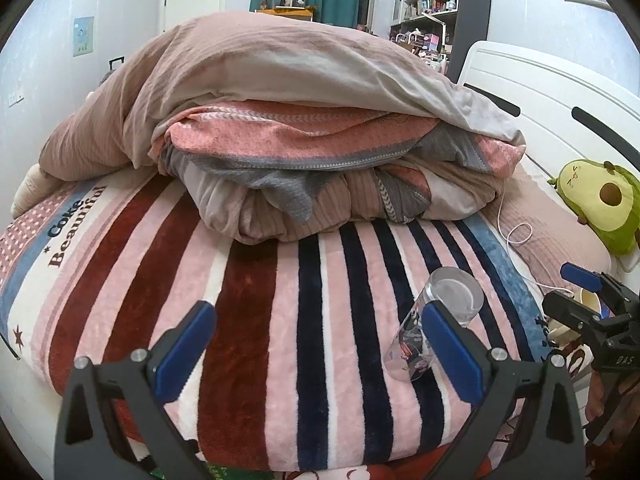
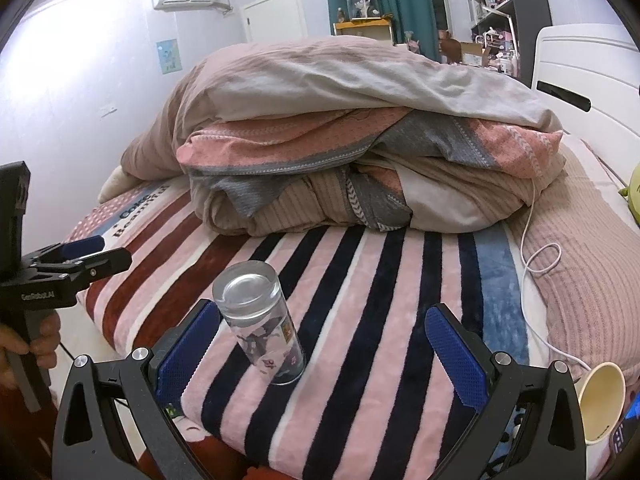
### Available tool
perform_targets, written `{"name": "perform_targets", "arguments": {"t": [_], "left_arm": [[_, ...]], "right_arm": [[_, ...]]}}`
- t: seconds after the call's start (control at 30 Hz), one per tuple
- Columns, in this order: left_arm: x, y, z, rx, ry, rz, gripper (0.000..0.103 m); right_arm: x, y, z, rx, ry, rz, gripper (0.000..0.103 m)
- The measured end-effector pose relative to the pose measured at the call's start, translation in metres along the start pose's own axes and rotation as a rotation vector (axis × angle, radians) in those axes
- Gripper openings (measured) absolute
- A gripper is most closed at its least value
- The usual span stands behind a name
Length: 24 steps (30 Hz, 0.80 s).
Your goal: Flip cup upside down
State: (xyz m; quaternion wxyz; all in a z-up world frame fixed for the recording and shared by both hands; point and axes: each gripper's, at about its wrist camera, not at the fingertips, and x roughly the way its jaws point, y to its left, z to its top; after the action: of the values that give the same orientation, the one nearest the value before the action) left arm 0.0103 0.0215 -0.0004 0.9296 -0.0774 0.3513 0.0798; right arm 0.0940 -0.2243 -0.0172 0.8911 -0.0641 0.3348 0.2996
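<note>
A clear glass cup with cartoon prints [image 2: 262, 326] stands upside down on the striped blanket [image 2: 380, 320], thick base up, leaning slightly. It also shows in the left wrist view [image 1: 436, 322], partly behind my left gripper's right finger [image 1: 452, 352]. My right gripper [image 2: 322, 346] is open and empty, its left finger close beside the cup, apart from it. My left gripper [image 1: 316, 350] is open and empty, left of the cup. The right gripper also shows at the right edge of the left wrist view [image 1: 588, 300], and the left gripper at the left edge of the right wrist view [image 2: 86, 258].
A heap of folded quilts [image 2: 360, 140] fills the bed behind the cup. A white cable [image 2: 536, 256] lies on the pink pillow at right. A cream paper cup [image 2: 602, 398] sits at the bed's front right. An avocado plush [image 1: 600, 200] lies by the white headboard [image 1: 540, 92].
</note>
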Motion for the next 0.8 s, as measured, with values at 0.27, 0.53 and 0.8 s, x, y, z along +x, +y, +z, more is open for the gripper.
{"name": "perform_targets", "arguments": {"t": [0.27, 0.53, 0.8], "left_arm": [[0.0004, -0.0001, -0.0002, 0.0, 0.001, -0.006, 0.102], [-0.0008, -0.0004, -0.0002, 0.0, 0.0, -0.011, 0.102], [-0.0038, -0.0022, 0.0004, 0.004, -0.003, -0.003, 0.102]], "right_arm": [[-0.0005, 0.001, -0.0009, -0.002, 0.0, 0.004, 0.103], [-0.0021, 0.0029, 0.0004, -0.017, -0.005, 0.007, 0.103], [-0.0023, 0.0029, 0.0005, -0.018, -0.005, 0.007, 0.103]]}}
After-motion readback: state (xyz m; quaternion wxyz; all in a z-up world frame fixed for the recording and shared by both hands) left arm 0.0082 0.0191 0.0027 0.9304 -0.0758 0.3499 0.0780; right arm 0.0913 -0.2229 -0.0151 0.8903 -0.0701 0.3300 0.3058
